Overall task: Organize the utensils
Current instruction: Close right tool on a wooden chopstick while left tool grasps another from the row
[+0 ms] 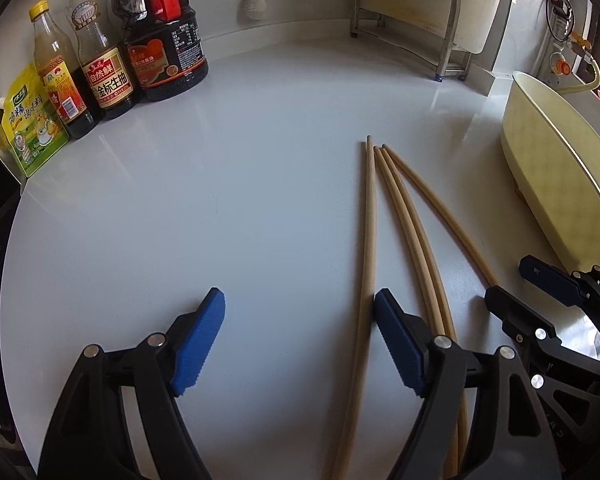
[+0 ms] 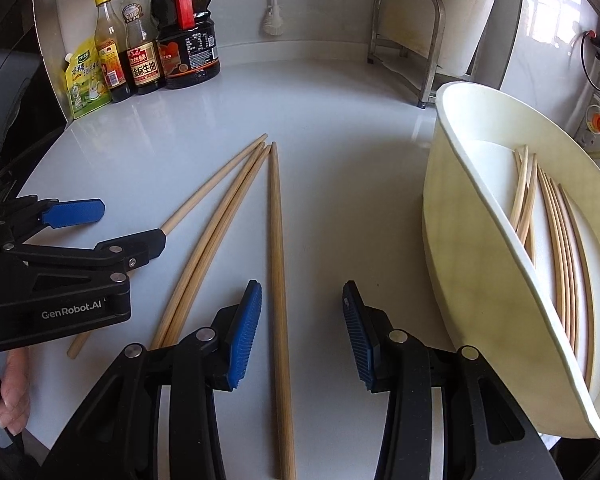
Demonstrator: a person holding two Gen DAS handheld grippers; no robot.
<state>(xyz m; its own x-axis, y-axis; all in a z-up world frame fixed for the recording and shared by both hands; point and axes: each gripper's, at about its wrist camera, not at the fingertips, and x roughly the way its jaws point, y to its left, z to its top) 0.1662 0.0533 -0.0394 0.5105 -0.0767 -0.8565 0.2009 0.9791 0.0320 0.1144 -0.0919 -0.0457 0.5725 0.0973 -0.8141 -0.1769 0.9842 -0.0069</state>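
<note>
Four long wooden chopsticks lie loose on the white counter (image 1: 220,200). My left gripper (image 1: 299,300) stands wide open. The leftmost chopstick (image 1: 367,208) lies between its jaws, right beside the right pad (image 1: 396,340). In the right wrist view my right gripper (image 2: 301,292) is open around the rightmost chopstick (image 2: 277,240), which rests flat on the counter near the left pad (image 2: 246,328). A touching pair (image 2: 224,216) lies between the two. A cream tray (image 2: 480,184) on the right holds several chopsticks (image 2: 556,240). The left gripper (image 2: 134,222) also shows at that view's left edge.
Sauce bottles (image 1: 104,60) and a yellow seasoning pouch (image 1: 32,124) stand at the back left. A metal rack (image 1: 412,20) stands at the back right, a brush (image 1: 254,4) hangs on the wall. The cream tray (image 1: 548,168) borders the right. A hand (image 2: 8,392) grips the left tool.
</note>
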